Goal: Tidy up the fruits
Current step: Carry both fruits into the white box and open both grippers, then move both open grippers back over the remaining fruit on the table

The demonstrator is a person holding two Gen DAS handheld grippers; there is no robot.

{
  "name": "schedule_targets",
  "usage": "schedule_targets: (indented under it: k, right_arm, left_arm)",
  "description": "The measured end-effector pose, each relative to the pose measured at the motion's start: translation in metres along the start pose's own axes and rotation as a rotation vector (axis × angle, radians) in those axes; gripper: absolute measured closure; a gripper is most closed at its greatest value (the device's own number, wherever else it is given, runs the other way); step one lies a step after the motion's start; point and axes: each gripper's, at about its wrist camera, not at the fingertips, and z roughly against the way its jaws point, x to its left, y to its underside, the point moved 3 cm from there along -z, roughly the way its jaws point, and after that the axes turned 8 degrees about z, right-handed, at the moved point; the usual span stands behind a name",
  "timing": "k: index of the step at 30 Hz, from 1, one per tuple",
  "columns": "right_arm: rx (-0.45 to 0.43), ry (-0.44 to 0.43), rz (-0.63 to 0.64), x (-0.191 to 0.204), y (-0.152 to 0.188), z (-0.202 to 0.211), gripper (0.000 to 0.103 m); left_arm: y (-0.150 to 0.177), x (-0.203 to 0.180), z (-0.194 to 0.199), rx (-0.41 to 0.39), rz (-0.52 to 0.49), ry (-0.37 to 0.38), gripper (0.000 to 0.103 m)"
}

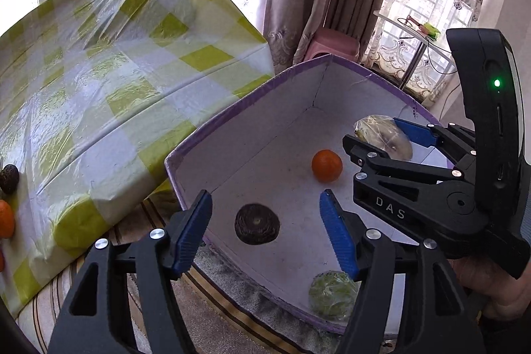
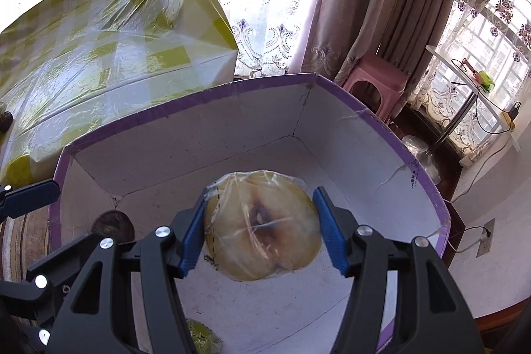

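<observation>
My right tool (image 2: 259, 231) holds the wrapped yellow fruit (image 2: 262, 224) over the box (image 2: 205, 95). My left tool (image 1: 265, 228) is open and empty. Next I let go.

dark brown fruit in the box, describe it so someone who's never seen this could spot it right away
Find the white box with the purple rim beside the yellow-checked table. On its floor, between the open left gripper fingers, lies the dark brown fruit. It is the only unwrapped dark one; its neighbours are an orange and two wrapped pale fruits.
</observation>
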Motion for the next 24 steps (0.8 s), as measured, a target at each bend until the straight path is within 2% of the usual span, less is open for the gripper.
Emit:
schedule_targets:
  k: [2, 6, 8, 12, 17, 24]
  right_arm:
    - [-0.007, 0.010, 0.002, 0.001, -0.001, 0.002, 0.032]
    - [-0.018, 0.014, 0.001, 0.001, -0.004, 0.007, 0.028]
    - [-0.030, 0.011, 0.004, 0.003, -0.006, 0.011, 0.025]
    - [-0.063, -0.007, 0.017, 0.012, -0.012, 0.023, 0.024]
    - [-0.098, -0.049, 0.064, 0.041, -0.023, 0.039, 0.024]
    - [-0.127, -0.175, 0.133, 0.106, -0.036, 0.055, 0.024]
  left_arm:
    - [0.001, 0.000, 0.001, 0.000, 0.000, 0.003, 0.036]
    - [0.000, 0.002, 0.006, -0.015, 0.012, -0.002, 0.033]
    - [0.001, 0.004, 0.011, -0.032, 0.007, -0.026, 0.027]
    - [0.001, 0.016, 0.026, -0.075, 0.020, -0.082, 0.026]
    - [0.005, 0.056, 0.056, -0.130, 0.103, -0.159, 0.026]
    - [0.022, 0.131, 0.099, -0.180, 0.274, -0.250, 0.025]
